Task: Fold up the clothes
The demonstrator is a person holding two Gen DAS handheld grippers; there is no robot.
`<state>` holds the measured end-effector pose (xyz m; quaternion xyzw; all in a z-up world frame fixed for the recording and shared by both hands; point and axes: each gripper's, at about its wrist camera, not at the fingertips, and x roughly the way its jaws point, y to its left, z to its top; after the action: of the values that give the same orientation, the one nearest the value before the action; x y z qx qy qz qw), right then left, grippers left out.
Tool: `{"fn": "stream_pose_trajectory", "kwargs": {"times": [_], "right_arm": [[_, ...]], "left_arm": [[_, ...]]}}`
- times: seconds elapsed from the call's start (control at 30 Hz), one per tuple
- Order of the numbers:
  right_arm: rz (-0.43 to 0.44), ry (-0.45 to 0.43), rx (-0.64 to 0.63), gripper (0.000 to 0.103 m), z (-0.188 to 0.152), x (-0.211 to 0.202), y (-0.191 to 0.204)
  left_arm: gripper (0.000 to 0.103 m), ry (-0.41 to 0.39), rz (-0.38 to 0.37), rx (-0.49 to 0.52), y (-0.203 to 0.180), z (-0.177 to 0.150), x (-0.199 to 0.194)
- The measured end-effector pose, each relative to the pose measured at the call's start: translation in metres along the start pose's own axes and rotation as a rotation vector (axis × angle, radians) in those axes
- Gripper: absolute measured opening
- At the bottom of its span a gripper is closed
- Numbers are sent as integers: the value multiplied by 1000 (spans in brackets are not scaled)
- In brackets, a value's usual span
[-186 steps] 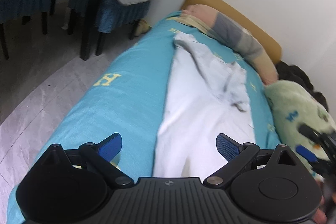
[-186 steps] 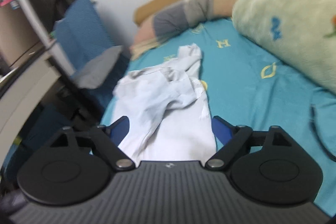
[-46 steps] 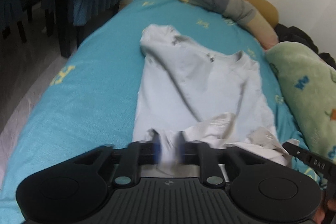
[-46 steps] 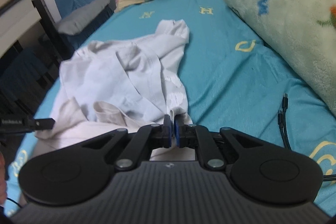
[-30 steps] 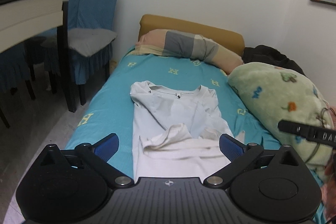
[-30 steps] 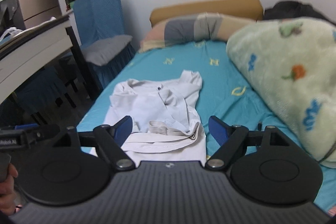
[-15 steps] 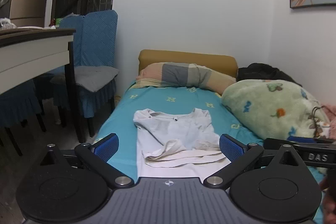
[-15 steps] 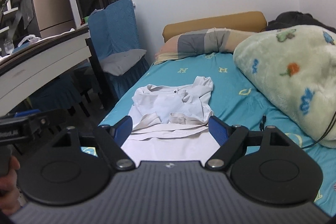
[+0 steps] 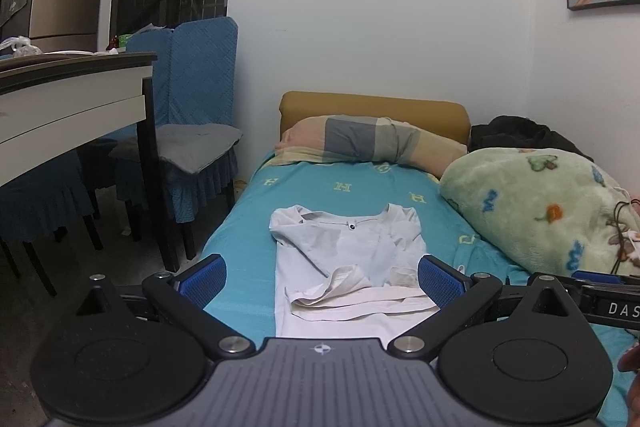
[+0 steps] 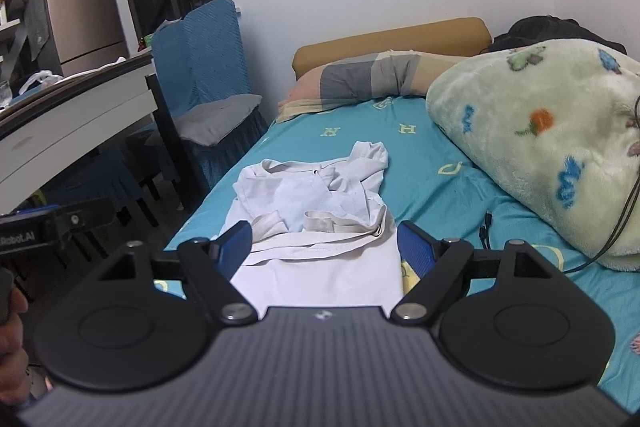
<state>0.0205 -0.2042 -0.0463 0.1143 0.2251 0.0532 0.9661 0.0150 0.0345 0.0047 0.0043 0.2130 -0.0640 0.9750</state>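
Observation:
A white long-sleeved top (image 9: 352,267) lies lengthwise on the teal bed sheet (image 9: 248,251), collar toward the pillow, sleeves folded in over the body and the hem folded up across the middle. It also shows in the right wrist view (image 10: 316,211). My left gripper (image 9: 320,279) is open and empty, held back above the foot of the bed. My right gripper (image 10: 324,247) is open and empty, also held back above the near end of the top. Each gripper shows at the edge of the other's view.
A striped pillow (image 9: 368,143) and tan headboard (image 9: 372,107) lie at the far end. A green fleece blanket (image 10: 540,143) fills the right side, with a black cable (image 10: 486,227) beside it. A table (image 9: 68,95) and blue-covered chairs (image 9: 192,131) stand left of the bed.
Both grippers let go of the top, opened and drew back and up from the bed. The hem now lies folded over the middle of the top.

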Motion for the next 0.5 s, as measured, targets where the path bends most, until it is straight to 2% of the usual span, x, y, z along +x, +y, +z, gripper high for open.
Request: {"fn": "stream_pose_trajectory", "kwargs": {"times": [0.4, 0.5], "right_arm": [[-15, -18, -60, 81, -5, 1, 9], [-18, -16, -67, 81, -6, 3, 10]], "left_arm": [[103, -2, 17, 62, -8, -4, 2], [103, 77, -27, 43, -7, -7, 10]]}}
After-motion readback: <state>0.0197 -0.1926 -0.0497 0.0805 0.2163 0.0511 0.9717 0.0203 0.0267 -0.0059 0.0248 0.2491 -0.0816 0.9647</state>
